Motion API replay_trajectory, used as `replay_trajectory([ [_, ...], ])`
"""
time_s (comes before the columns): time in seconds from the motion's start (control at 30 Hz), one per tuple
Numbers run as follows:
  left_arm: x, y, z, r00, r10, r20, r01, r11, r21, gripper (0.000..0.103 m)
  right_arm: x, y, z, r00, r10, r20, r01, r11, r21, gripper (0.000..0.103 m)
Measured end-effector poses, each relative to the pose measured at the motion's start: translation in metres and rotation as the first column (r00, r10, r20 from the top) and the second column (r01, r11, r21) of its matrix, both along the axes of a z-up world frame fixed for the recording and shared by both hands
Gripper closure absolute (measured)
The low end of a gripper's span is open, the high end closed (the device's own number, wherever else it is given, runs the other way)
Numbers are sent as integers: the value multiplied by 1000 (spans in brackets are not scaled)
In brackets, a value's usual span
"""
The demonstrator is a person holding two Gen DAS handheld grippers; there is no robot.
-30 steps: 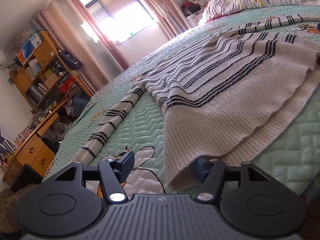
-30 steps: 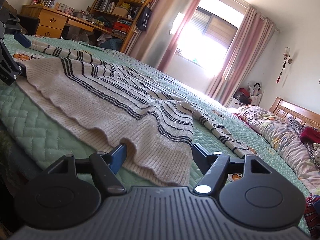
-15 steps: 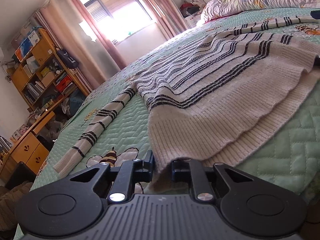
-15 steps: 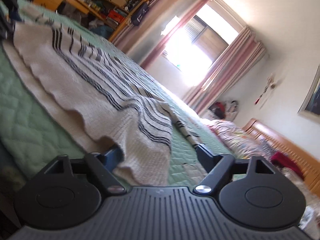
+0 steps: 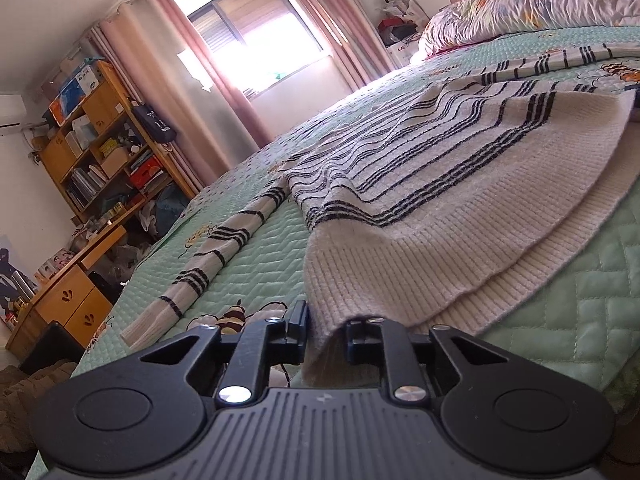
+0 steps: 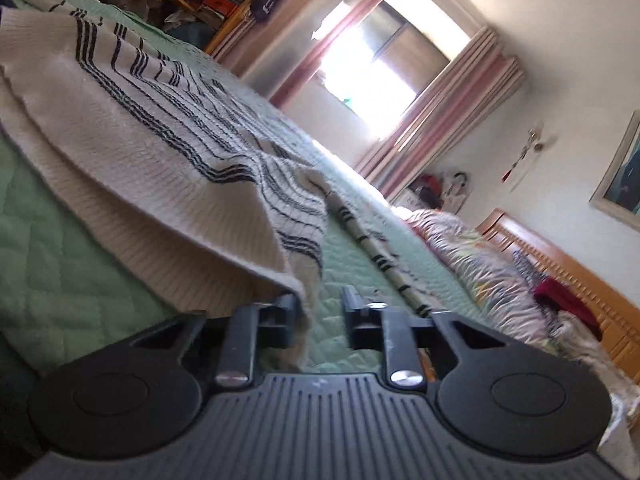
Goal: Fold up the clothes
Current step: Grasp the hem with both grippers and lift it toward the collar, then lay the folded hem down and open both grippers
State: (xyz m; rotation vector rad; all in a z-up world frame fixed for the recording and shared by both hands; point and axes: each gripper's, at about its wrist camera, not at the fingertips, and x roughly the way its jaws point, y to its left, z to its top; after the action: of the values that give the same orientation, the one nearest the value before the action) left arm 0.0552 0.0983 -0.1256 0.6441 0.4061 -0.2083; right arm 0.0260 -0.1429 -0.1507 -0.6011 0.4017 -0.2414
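The open wooden bookshelf [image 5: 108,160] by the window [image 5: 256,44] is packed with books, boxes and loose clutter, and a dark bag [image 5: 156,124] hangs at its side. Next to it stands a desk [image 5: 72,300] with drawers. Pink curtains [image 5: 352,28] frame the bright window. A bed fills the room, covered by a green quilted bedspread [image 5: 580,312], with a flowered quilt [image 5: 540,12] heaped against the wooden headboard [image 6: 560,264].

A cream sweater [image 5: 440,200] with dark stripes lies spread across the bedspread, one sleeve [image 5: 216,256] stretched out toward the desk side. The left gripper [image 5: 326,336] has one corner of the hem bunched between its jaws; they have just been opening a little, yet the cloth fills the narrow gap and both sides touch it. The right gripper [image 6: 320,316] is at the other hem corner: its jaws have just been closing, but a gap shows, with the cloth against one jaw only and bedspread visible beside it.
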Motion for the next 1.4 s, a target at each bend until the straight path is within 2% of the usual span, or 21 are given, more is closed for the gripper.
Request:
replay_trajectory([
  [0.03,0,-1,-1,1000,3,2,-3,1000,7,53,1,-1,1,1000,-2,0,2,1000,12,101],
  [0.1,-1,-3,-3,999,18,39,-19,999,30,39,4,-4,3,1000,-8,-5,8,999,34,101],
  [0.17,2,-2,-3,1000,4,21,-4,1000,20,40,6,-5,4,1000,-9,-21,10,997,70,101],
  [0.2,3,-2,-3,1000,-3,12,3,1000,14,47,5,-5,5,1000,-1,-23,3,997,80,101],
  [0.23,4,-2,-3,1000,-11,2,11,1000,9,69,4,-4,5,1000,7,-22,-5,996,85,102],
  [0.27,5,-2,-3,1000,-26,-17,26,1000,6,84,3,-3,6,1000,16,-22,-14,996,89,102],
  [0.3,5,-4,-4,999,-29,-23,30,999,13,93,2,-2,6,1000,22,-18,-20,995,93,102],
  [0.47,-6,-5,10,999,-12,42,12,1000,-3,95,-10,-6,24,997,27,75,-33,996,85,102],
  [0.57,-23,0,32,996,9,86,-8,1000,-18,95,-20,-11,41,990,32,137,-41,997,64,102],
  [0.7,-54,1,65,987,-10,163,9,1000,6,95,-44,-24,74,978,27,206,-40,998,58,102],
  [0.73,-63,0,74,984,-16,180,14,1000,11,103,-51,-27,84,975,27,222,-41,997,60,102],
  [0.77,-72,0,82,980,-21,196,19,1000,17,102,-58,-29,92,971,28,236,-42,997,57,102],
  [0.83,-82,0,91,983,-26,179,25,1000,10,102,-70,-33,106,968,31,250,-43,998,44,102],
  [0.87,-82,1,83,988,-20,154,19,1000,9,102,-74,-35,108,971,28,237,-38,998,41,102],
  [0.97,-78,2,57,997,-2,80,1,1000,16,102,-71,-42,83,992,16,123,-21,999,44,102],
  [1.1,-69,4,18,1000,19,4,-19,999,51,100,-58,-42,47,999,-20,-39,24,994,111,102],
  [1.17,-71,8,14,1000,20,1,-20,997,75,95,-59,-39,48,998,-25,-51,31,992,120,100],
  [1.23,-72,13,15,1000,30,1,-30,997,74,88,-60,-42,50,996,-33,-78,43,989,140,84],
  [1.27,-73,17,17,999,42,3,-42,997,67,85,-60,-46,52,995,-35,-97,51,985,164,83],
  [1.3,-73,21,19,999,53,6,-54,997,61,82,-63,-51,55,994,-42,-105,63,978,201,83],
  [1.4,-77,31,27,997,76,18,-76,997,30,82,-73,-70,65,994,-69,-86,94,938,332,78],
])
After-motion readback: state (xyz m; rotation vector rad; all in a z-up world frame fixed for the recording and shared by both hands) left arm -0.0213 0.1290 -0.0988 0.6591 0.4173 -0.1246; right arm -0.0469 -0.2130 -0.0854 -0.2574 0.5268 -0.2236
